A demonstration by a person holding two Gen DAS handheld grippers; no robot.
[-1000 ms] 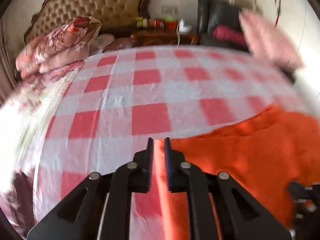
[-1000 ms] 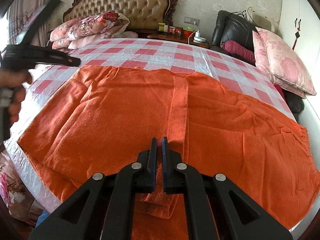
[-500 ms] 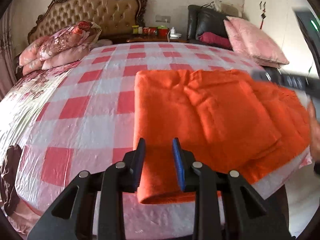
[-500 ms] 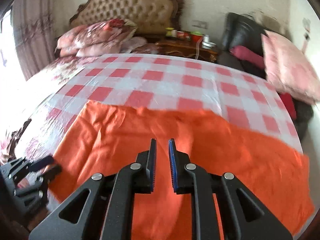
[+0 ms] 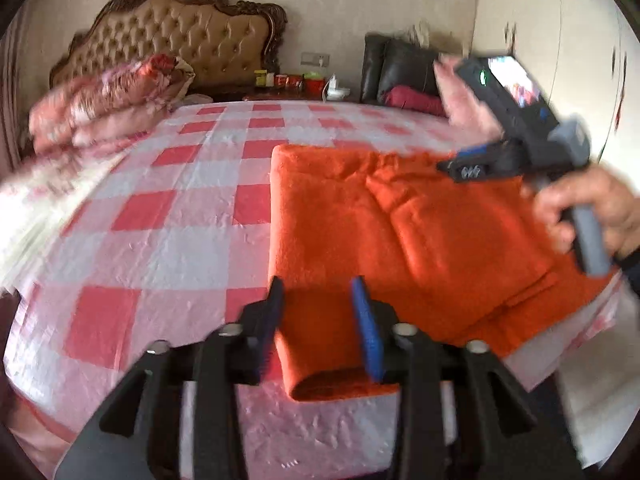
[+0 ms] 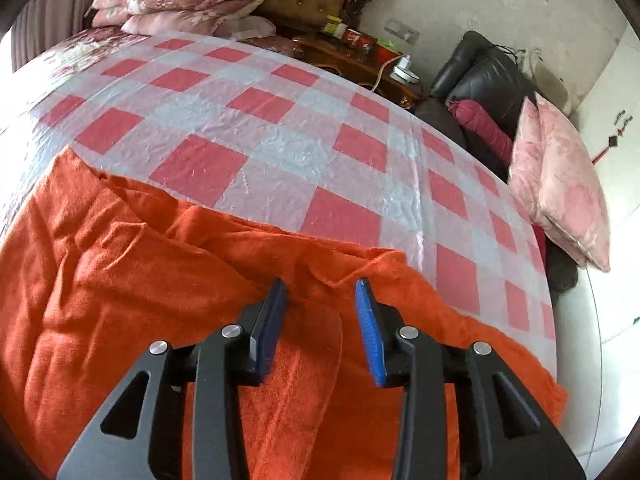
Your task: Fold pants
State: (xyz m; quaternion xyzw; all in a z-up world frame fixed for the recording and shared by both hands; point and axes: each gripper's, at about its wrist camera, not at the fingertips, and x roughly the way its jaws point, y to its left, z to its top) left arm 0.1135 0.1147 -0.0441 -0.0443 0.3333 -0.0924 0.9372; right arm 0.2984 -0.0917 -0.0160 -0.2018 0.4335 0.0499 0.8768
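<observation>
Orange pants (image 5: 400, 232) lie folded on the bed with the red-and-white checked cover (image 5: 168, 208). Their left folded edge runs straight toward me. My left gripper (image 5: 318, 320) is open and empty, its jaws either side of the near folded corner. In the right wrist view the pants (image 6: 140, 300) spread rumpled across the near bed, and my right gripper (image 6: 320, 320) is open and empty just above them. The right gripper also shows in the left wrist view (image 5: 516, 148), held in a hand over the pants' right side.
Floral pillows (image 5: 104, 100) and a padded headboard (image 5: 176, 36) stand at the far left. A bedside table with small items (image 6: 360, 52), a black chair (image 6: 488, 84) and pink cushions (image 6: 560, 184) stand to the right. The bed's near edge (image 5: 320, 432) lies below my left gripper.
Both grippers have opened wider and let go of the pants. The pants now lie folded over, their left edge straight. The right gripper has lifted and swung over the pants' right side.
</observation>
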